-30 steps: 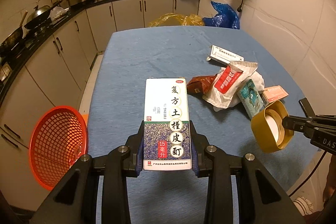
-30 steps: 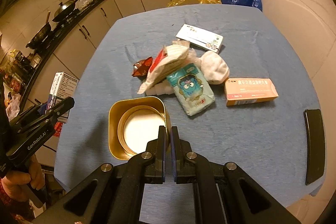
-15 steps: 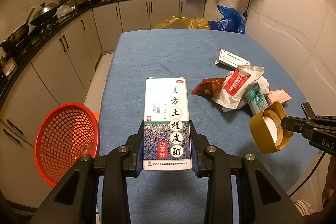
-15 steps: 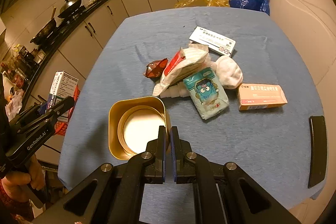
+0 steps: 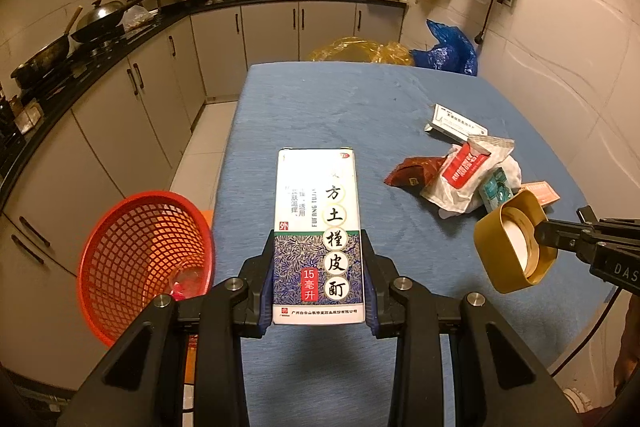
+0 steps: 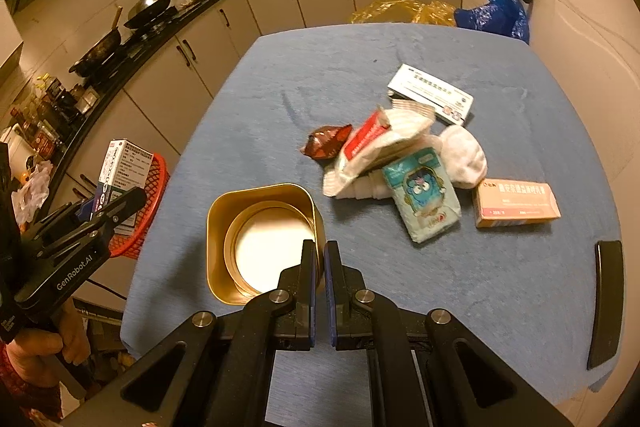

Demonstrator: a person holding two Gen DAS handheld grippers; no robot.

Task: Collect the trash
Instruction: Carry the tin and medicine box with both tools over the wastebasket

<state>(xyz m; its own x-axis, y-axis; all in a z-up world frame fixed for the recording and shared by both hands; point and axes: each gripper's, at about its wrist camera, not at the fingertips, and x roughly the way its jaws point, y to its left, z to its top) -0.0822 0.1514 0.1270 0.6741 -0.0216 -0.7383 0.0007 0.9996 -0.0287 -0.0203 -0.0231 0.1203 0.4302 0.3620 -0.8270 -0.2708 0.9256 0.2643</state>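
Observation:
My left gripper point(image 5: 318, 267) is shut on a tall white and blue medicine box point(image 5: 316, 227), held above the blue table's left part. The same box point(image 6: 122, 179) shows in the right wrist view in front of the red mesh basket point(image 6: 150, 195). The basket point(image 5: 148, 259) stands on the floor left of the table. My right gripper point(image 6: 319, 259) is shut on the wall of a gold square lid point(image 6: 260, 239), lifted over the table; this lid point(image 5: 516, 243) hangs at the right in the left wrist view. A trash pile point(image 6: 400, 163) of wrappers, a tissue pack and boxes lies on the table.
The blue-clothed table point(image 5: 360, 99) has a pink box point(image 6: 516, 203), a white box point(image 6: 432, 95) and a black flat object point(image 6: 606, 303) near its right edge. Kitchen cabinets and a counter with pans run along the left. Yellow and blue bags lie behind the table.
Both grippers have drifted slightly back and left from the pile with their loads; the red basket shows more fully beside the left gripper. Grips are unchanged.

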